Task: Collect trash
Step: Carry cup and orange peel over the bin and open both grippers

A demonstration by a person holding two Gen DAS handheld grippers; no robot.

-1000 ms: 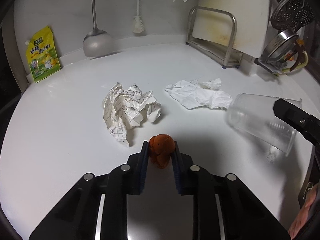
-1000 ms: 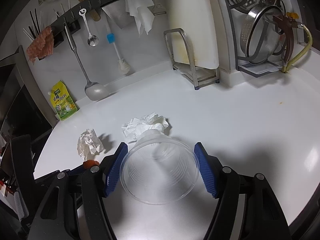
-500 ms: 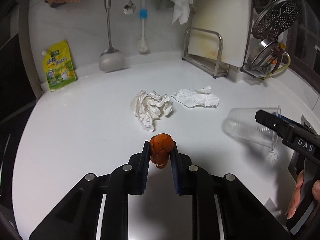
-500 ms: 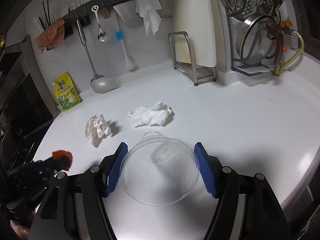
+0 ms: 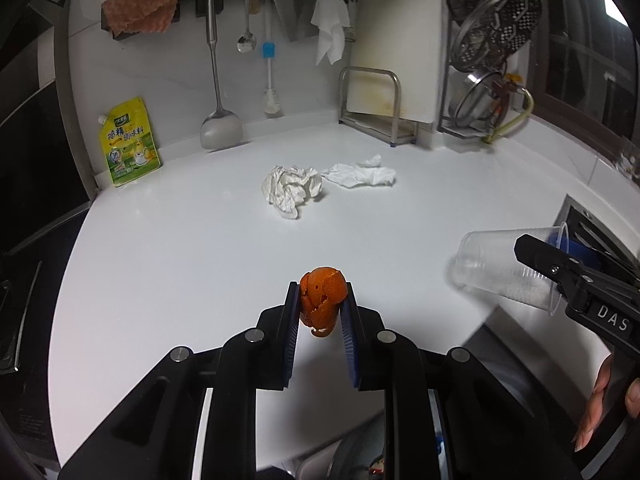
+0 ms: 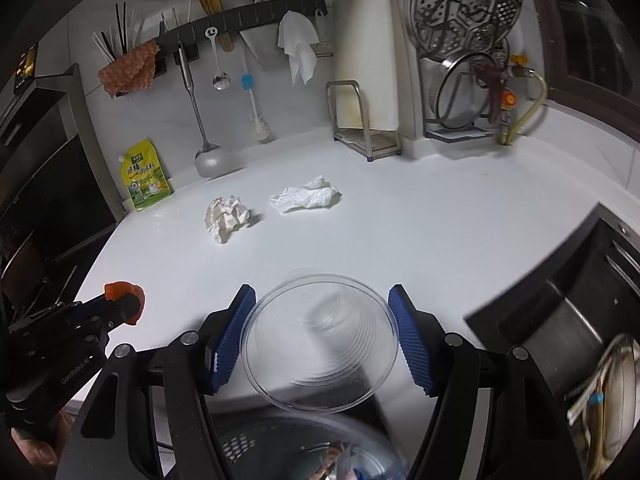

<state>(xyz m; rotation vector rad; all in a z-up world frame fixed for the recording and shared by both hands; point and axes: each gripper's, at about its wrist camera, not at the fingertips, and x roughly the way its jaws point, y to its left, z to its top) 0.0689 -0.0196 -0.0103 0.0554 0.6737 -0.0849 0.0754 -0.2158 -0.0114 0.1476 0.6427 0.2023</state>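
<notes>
Broad white kitchen countertop [image 5: 168, 248], curving across both views, bare over most of its surface. Along the back wall, a dark hanging rail [image 6: 256, 16] with a steel ladle [image 5: 220, 128], a small spoon, a blue-handled brush, a pink cloth and a white rag. At the right, a pale cutting board [image 5: 396, 52] upright in a steel rack, and beyond it steel lids and a perforated steamer plate. Against the left of the wall, a yellow-green stand-up seasoning pouch [image 5: 129, 143].

Low in the right wrist view, under the counter's near edge, something like a dark bin with scraps inside [image 6: 304, 448], too blurred to be sure.

Clamped across its wide mouth by the right gripper [image 6: 322, 336]: a clear ribbed plastic cup [image 6: 320, 340], lying sideways, base pointing toward the counter, blue pads [image 6: 230, 340] pressed on either side of the rim. Cup held off the surface, near the counter's front edge.

Mid-counter, well apart from both tools, a crumpled sheet of white grid-lined paper [image 5: 291, 189] and, just beside it to the right, a crumpled white tissue [image 5: 360, 175].

Pinched between the narrow-set blue pads of the left gripper [image 5: 320, 312]: a small orange scrap of peel [image 5: 322, 297], lifted clear of the counter.
</notes>
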